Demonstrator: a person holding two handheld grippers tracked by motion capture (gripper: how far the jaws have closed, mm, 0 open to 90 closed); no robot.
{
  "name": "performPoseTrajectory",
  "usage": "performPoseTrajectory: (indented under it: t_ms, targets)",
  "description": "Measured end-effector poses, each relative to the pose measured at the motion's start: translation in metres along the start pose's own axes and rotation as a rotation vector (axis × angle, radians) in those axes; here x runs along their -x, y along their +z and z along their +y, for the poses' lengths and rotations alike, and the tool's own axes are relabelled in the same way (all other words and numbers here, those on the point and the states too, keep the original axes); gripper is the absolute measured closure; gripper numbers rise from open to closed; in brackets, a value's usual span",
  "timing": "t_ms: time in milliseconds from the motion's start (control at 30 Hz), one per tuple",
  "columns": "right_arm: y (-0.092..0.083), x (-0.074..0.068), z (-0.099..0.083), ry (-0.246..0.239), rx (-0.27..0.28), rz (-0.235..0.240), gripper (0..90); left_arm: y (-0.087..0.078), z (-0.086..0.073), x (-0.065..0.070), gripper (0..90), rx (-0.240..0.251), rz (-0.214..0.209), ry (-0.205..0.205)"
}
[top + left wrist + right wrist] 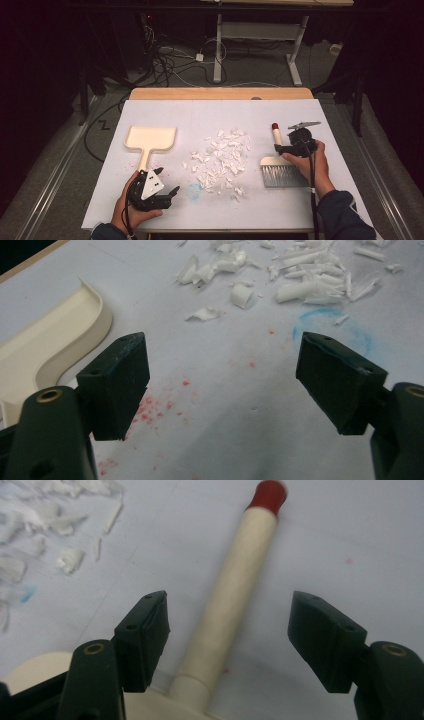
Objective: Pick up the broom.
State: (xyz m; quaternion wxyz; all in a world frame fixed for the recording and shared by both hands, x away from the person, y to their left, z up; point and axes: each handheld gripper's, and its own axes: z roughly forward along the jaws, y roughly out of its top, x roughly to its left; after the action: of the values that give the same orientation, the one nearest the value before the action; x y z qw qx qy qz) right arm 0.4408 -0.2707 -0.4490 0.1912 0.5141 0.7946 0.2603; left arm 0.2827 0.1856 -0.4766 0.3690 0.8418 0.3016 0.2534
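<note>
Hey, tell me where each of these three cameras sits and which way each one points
High view: above the person's side, looking forward and down on the table; both forearms enter from below, left gripper, right gripper.
Left gripper view: rides the left gripper, aimed past open jaws at the paper scraps, dustpan beside.
Right gripper view: rides the right gripper, its jaws either side of the brush handle, not pressing.
Shared: all see the scraps; both gripper views show their own black jaws.

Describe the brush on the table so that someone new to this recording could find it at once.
Start at the white board covering the table, then go to its right side, just right of the heap of white paper scraps. The brush lies there under the right tool, whose jaws straddle its handle without touching. It alone has grey bristles and a red-tipped cream handle.
</note>
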Motion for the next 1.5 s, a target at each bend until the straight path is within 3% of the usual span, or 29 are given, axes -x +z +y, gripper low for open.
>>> performPoseTrajectory:
  t_ms: [67,100,200,267,367,500,667,833,1033,1067,1100,1233,1367,1500]
  targets:
    - [0.015,-0.002,0.001,0.006,-0.041,0.014,39.3,0.000,0.000,0.000,20.3,0.001,0.000,-0.003]
    - [0.015,-0.002,0.001,0.006,-0.041,0.014,39.3,-0.001,0.000,0.000,20.3,0.002,-0.003,-0.004]
    - [0.016,-0.001,0.001,0.006,-0.024,-0.001,54.4,-0.001,-0.001,0.000,21.5,0.006,-0.019,-0.012]
    - [0.016,0.000,0.001,0.007,-0.017,0.007,59.4,-0.001,0.000,0.000,21.5,0.007,-0.019,-0.012]
    - [0.016,0.000,0.002,-0.007,-0.020,0.010,60.0,-0.001,0.000,0.000,21.5,0.007,-0.022,-0.010]
    - [0.016,-0.002,0.002,-0.041,-0.015,0.037,70.4,0.000,0.001,0.001,21.8,0.008,-0.030,-0.012]
    - [0.016,-0.003,0.002,-0.058,-0.011,0.034,70.9,-0.001,0.001,0.000,21.8,0.011,-0.025,-0.001]
    - [0.012,-0.001,-0.001,-0.076,0.011,0.053,70.9,-0.002,0.000,0.001,21.8,0.010,-0.024,-0.018]
    - [-0.019,0.007,-0.007,-0.091,0.156,0.097,70.9,-0.002,0.000,0.000,21.8,0.012,-0.020,-0.030]
    - [-0.019,0.007,-0.007,-0.091,0.156,0.097,70.9,-0.002,0.000,0.000,21.7,0.012,-0.020,-0.030]
    - [-0.032,0.008,-0.009,-0.096,0.203,0.102,70.9,-0.002,0.000,0.001,21.8,0.010,-0.017,-0.030]
    - [-0.057,0.009,-0.017,-0.097,0.298,0.123,71.1,-0.001,0.001,0.001,21.7,0.009,-0.016,-0.030]
    - [-0.073,0.009,-0.025,-0.102,0.358,0.133,71.2,0.000,0.005,0.002,21.7,0.015,-0.027,-0.033]
    - [-0.093,0.008,-0.035,-0.088,0.423,0.148,71.3,-0.001,0.015,0.006,21.7,0.058,-0.056,-0.052]
